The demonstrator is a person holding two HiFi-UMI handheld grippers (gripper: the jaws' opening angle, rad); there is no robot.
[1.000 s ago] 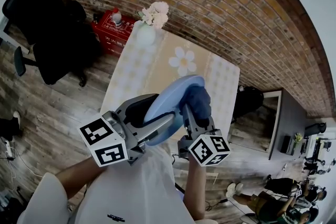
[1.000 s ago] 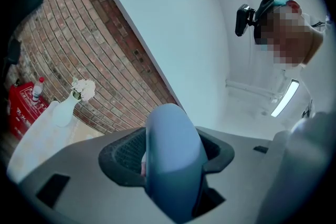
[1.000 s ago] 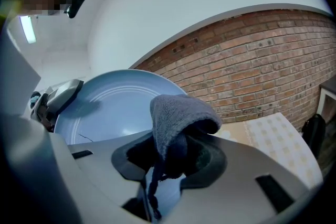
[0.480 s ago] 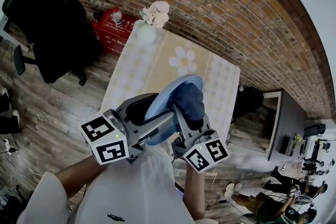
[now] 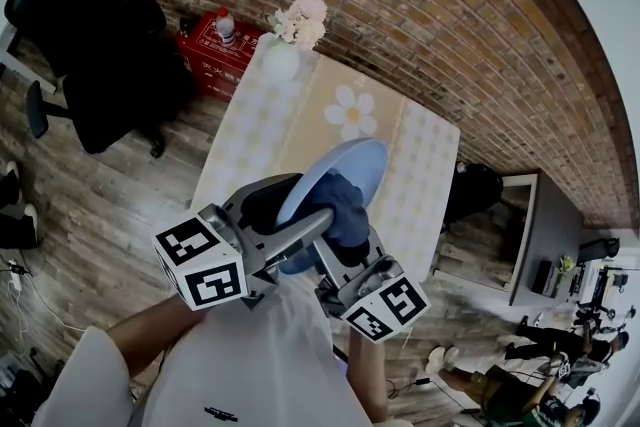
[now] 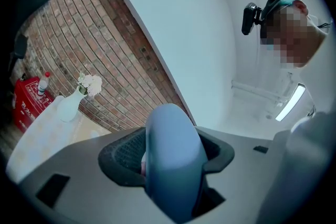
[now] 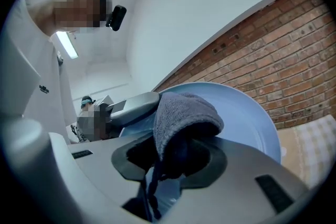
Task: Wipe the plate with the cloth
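Observation:
A light blue plate (image 5: 348,167) is held up on edge over the table, tilted. My left gripper (image 5: 298,227) is shut on its lower rim; in the left gripper view the plate (image 6: 171,157) stands edge-on between the jaws. My right gripper (image 5: 342,245) is shut on a dark blue cloth (image 5: 338,207), which presses against the plate's face. In the right gripper view the cloth (image 7: 182,112) bulges from the jaws in front of the plate (image 7: 248,119), with the left gripper's grey finger (image 7: 134,104) behind it.
Below lies a table with a pale flower-print cover (image 5: 300,115). A white vase of flowers (image 5: 284,47) stands at its far end. A red crate with a bottle (image 5: 214,41) and a black office chair (image 5: 90,35) stand on the wooden floor by the brick wall.
My right gripper has slid the cloth down the plate's face toward me. The left gripper and the plate have stayed nearly in place.

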